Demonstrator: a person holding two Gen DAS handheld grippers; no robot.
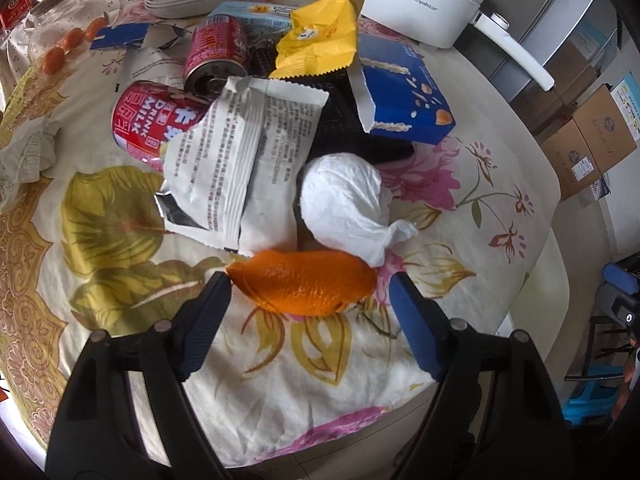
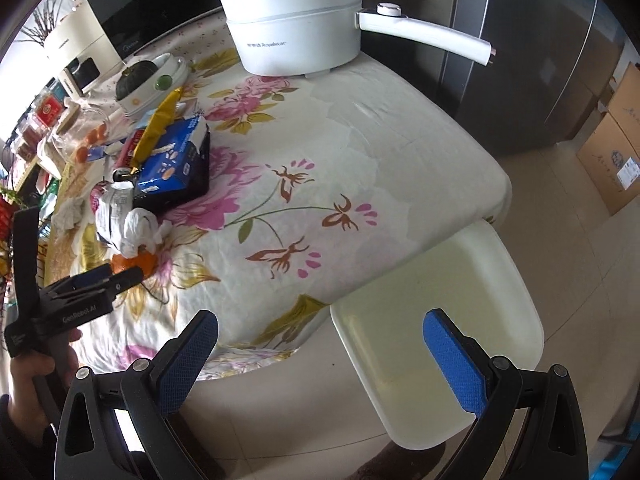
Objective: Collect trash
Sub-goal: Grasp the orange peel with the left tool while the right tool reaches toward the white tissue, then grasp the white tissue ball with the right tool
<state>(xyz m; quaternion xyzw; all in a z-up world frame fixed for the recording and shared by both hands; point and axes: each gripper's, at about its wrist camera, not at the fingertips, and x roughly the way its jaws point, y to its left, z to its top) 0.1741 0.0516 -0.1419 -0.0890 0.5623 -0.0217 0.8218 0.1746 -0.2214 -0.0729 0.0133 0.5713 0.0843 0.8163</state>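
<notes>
Trash pile sits on the floral tablecloth (image 1: pixel 120 216), w/ an orange peel (image 1: pixel 304 286) at its near edge. Behind the peel: crumpled white tissue (image 1: pixel 344 200), white wrapper (image 1: pixel 248 152), two red cans (image 1: pixel 140 120), yellow packet (image 1: pixel 320 36), blue box (image 1: pixel 404 92). Left gripper (image 1: pixel 310 284) is tipped down over the peel, fingers apart either side of it; left tip looks right at the peel's end, right tip just clear, not clamped. Right gripper (image 2: pixel 320 332) hangs past the table edge above a pale tray (image 2: pixel 440 320), fingers wide apart, nothing btwn them. White pot (image 2: pixel 296 28) at the far side.
</notes>
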